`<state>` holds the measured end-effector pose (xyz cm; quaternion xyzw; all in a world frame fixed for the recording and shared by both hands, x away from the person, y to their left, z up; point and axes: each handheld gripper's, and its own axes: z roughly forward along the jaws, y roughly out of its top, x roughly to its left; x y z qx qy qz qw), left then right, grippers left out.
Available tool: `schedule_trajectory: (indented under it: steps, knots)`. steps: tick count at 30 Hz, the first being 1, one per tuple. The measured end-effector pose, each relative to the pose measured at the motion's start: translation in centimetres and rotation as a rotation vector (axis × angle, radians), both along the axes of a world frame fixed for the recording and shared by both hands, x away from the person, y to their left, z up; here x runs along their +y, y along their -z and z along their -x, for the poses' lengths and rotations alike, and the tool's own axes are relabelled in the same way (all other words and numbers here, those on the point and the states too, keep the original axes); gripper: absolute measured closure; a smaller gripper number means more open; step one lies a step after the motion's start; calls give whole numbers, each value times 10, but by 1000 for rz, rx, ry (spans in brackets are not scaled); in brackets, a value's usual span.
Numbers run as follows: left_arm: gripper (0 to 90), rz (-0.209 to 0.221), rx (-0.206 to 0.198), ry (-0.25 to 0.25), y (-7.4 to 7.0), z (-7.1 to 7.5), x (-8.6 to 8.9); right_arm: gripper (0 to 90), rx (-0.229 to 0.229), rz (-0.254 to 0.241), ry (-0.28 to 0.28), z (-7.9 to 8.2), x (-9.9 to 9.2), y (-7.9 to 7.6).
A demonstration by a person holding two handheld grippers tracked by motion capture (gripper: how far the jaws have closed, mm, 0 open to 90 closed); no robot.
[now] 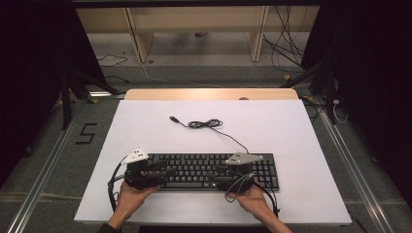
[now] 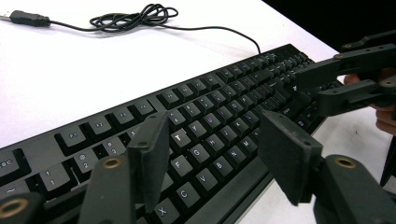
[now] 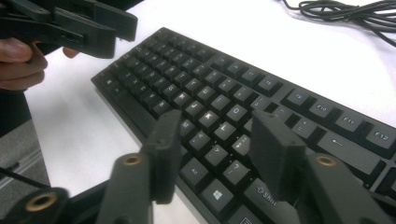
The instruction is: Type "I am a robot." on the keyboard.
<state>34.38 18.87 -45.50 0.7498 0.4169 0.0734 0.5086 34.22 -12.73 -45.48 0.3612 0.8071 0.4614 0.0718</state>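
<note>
The left gripper (image 2: 212, 154) is held with its two black jaws parted, nothing between them, above the letter keys at the left half of the flat black plastic keyboard (image 1: 214, 171). The right gripper (image 3: 217, 156) is likewise held partly open and empty over the right-hand letter keys near the shift key.

The keyboard is set near the table's front edge, at about six o'clock on the white table surface (image 1: 272, 131), long side running from nine to three o'clock. From its rear edge, at roughly one o'clock, a thin black cable (image 1: 228, 135) is led towards twelve o'clock, gathered in a loose coil (image 1: 204, 124) and ended in a black USB plug (image 1: 173, 119) lying at about eleven o'clock.

The keyboard is judged to be rigid, fairly light and smooth-cased, so it may slide on the white surface rather than lift. The keycaps are likely to give way under a pinch and offer poor purchase. A hold is better taken on the front and rear edges of the case, one gripper towards each end. The trailing cable is limp and can be expected to drag behind.
</note>
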Motion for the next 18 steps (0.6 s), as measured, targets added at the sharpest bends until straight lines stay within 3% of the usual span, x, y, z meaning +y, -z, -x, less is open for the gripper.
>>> schedule_trajectory:
  steps: [9, 18]
  knots:
    - [378, 12, -23, -10, 1, 6, 5, 762, 5, 28, -23, -5, 8, 4]
    - [333, 29, -45, -11, 2, 13, 8, 873, 23, 61, -27, -11, 15, 11]
